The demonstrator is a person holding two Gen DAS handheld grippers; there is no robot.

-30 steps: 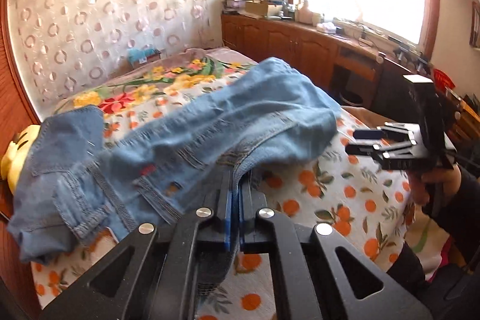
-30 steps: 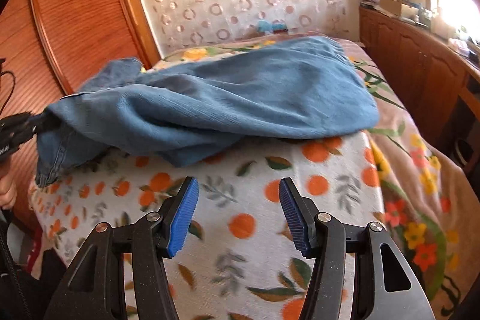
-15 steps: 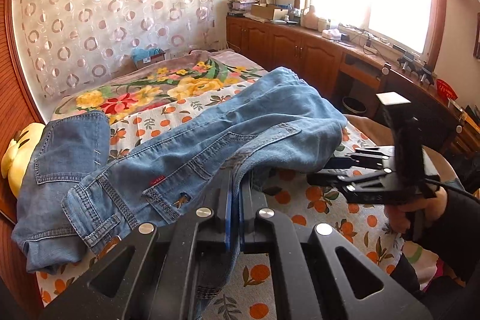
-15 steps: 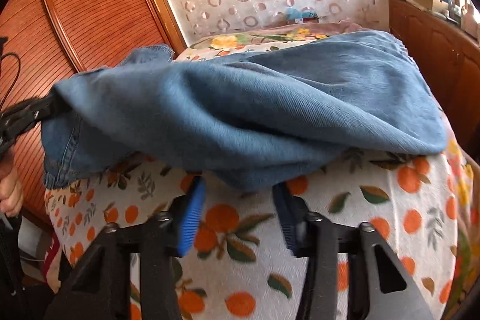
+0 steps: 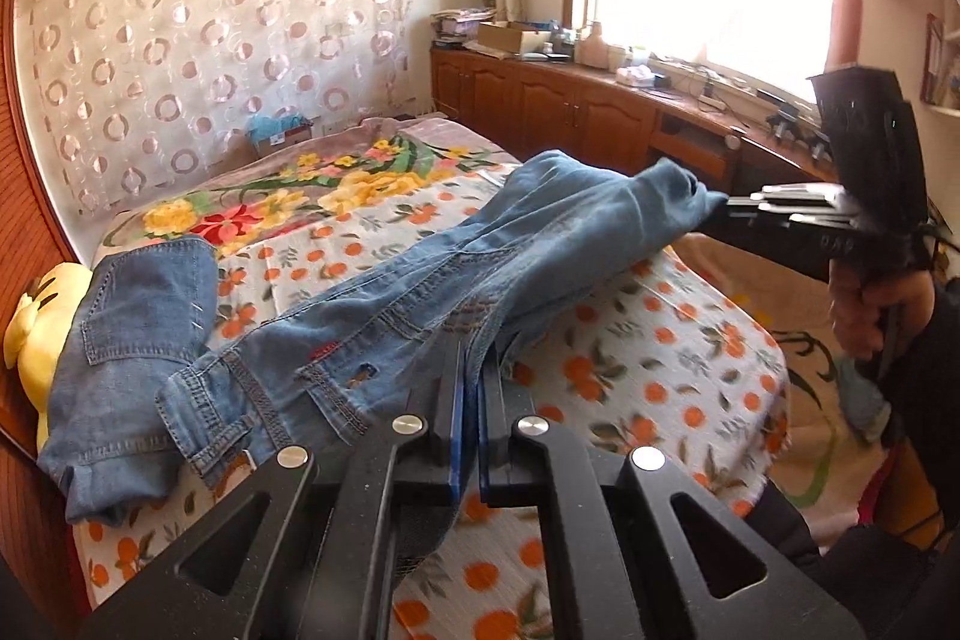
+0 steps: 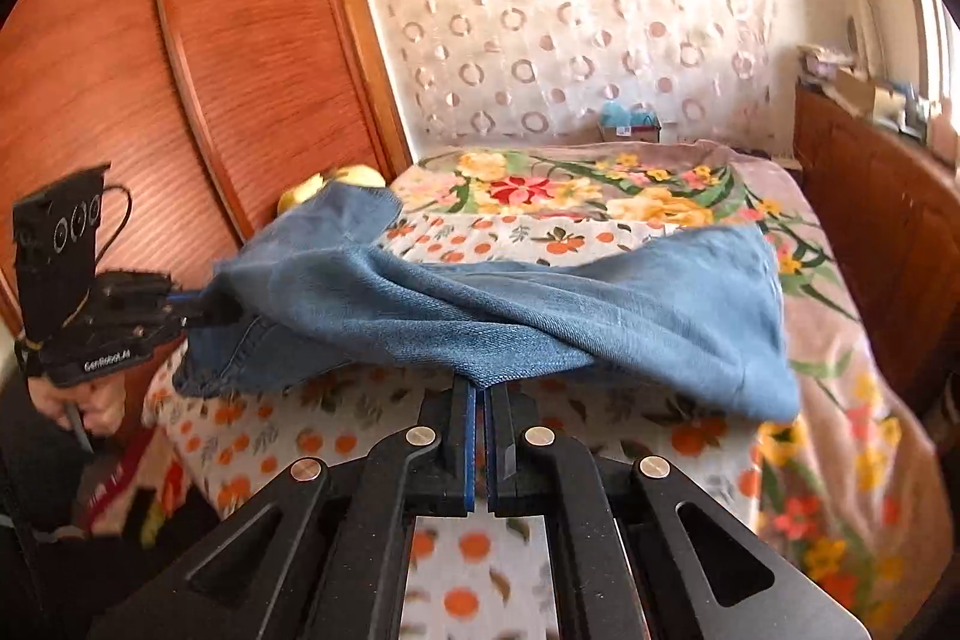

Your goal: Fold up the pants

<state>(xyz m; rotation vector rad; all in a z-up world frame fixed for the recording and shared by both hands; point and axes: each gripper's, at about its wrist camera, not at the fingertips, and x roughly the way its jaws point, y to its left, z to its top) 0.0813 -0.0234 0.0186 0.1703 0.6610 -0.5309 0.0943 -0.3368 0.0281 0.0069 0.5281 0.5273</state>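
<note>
Blue denim pants point(image 5: 420, 292) lie stretched across the bed, waist end at the left, legs running right. My left gripper point(image 5: 474, 370) is shut on the denim near the waistband and fly; in the right wrist view the left gripper point(image 6: 204, 307) holds that end lifted off the bed. My right gripper point(image 6: 480, 391) has its jaws closing tight on a folded edge of the pants point(image 6: 600, 304), with the cloth pinched between the blue pads. Seen from the left wrist, the right gripper point(image 5: 720, 211) holds the leg end raised above the sheet.
The bed point(image 5: 660, 352) carries an orange-print sheet over a flowered blanket point(image 6: 840, 340). A yellow plush toy point(image 5: 36, 316) lies at the left edge by the wooden wardrobe point(image 6: 180, 70). Wooden cabinets point(image 5: 540, 100) run along the right. A small box point(image 5: 282, 133) sits at the bed's far end.
My right gripper went from open above the sheet to closed on the pants' edge and rose, lifting the cloth. The left gripper kept its grip.
</note>
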